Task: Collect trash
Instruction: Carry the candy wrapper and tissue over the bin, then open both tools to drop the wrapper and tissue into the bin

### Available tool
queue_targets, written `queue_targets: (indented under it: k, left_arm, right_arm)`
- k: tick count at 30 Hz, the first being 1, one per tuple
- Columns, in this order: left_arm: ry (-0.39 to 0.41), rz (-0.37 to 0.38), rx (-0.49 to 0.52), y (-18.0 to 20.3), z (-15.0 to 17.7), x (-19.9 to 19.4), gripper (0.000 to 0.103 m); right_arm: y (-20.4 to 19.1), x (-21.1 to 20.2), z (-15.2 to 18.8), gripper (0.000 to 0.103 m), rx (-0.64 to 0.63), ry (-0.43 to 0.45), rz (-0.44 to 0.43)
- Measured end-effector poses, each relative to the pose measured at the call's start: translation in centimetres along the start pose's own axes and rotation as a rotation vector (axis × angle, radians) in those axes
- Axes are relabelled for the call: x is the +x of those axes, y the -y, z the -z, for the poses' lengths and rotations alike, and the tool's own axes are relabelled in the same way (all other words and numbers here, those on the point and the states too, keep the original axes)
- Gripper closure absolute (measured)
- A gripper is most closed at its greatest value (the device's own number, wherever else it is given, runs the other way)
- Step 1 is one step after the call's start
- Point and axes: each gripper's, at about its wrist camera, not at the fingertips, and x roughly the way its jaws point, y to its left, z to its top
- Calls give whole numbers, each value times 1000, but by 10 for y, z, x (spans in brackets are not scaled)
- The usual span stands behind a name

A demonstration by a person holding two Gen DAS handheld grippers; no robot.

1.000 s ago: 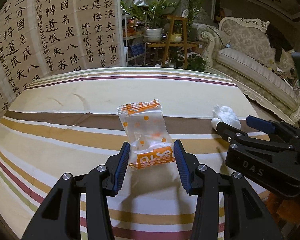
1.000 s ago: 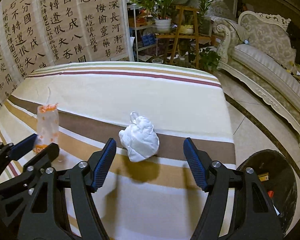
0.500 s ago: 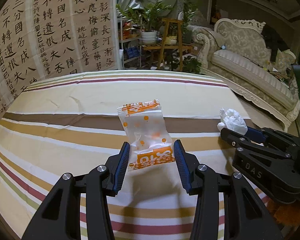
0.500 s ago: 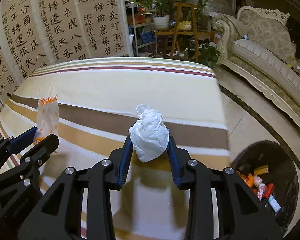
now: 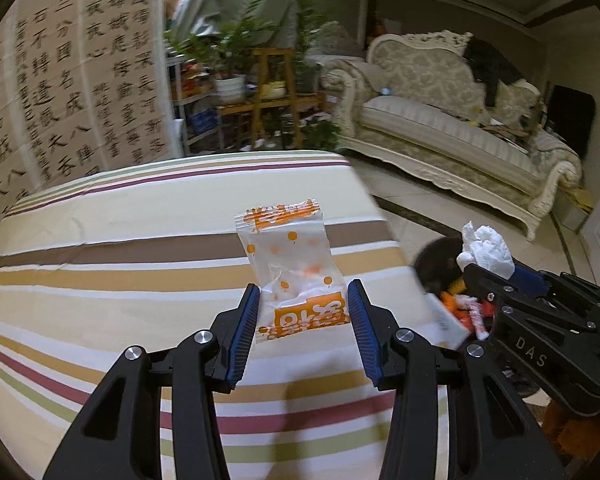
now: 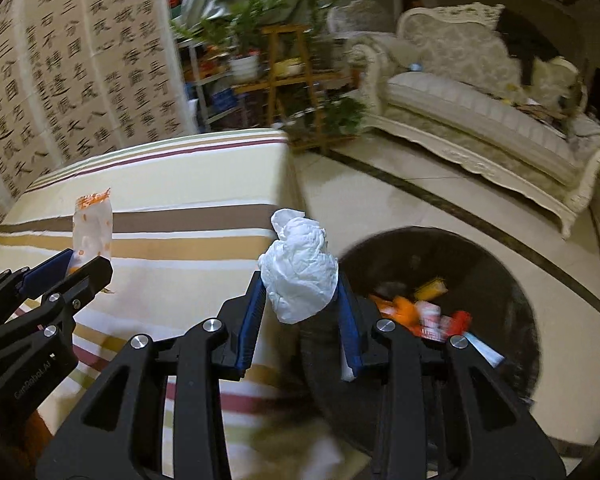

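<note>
White crumpled paper wad (image 6: 300,270) pinched between right gripper (image 6: 302,312) pads, above rim of dark round bin (image 6: 512,280) off striped tablecloth (image 5: 100,280) right edge. Carry fully over bin, then release. Left gripper (image 5: 302,328) clamps clear orange-printed wrapper (image 5: 296,276), above cloth near same edge.

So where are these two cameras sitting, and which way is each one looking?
Left wrist view: sits on the left claw, looking along it at the orange-printed wrapper it grips above the striped tablecloth; the right claw shows at the right edge.
Right wrist view: sits on the right claw, looking at the crumpled tissue it holds beside the black bin; the left claw shows at left.
Shared: both claws, both pieces of trash, tablecloth, bin, sofa.
</note>
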Motion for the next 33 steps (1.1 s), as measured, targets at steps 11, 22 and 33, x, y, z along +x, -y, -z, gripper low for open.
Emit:
queue_targets:
  k: [11, 22, 33]
  left_arm:
    - [14, 99, 118, 71, -4, 10, 58]
    - [-6, 127, 202, 114, -6, 31, 57]
    - [1, 115, 206, 122, -5, 35, 33]
  right_arm:
    - [80, -21, 24, 69, 134, 16, 121]
    - [122, -18, 31, 68, 200, 21, 171]
    - [140, -18, 34, 49, 233, 29, 192]
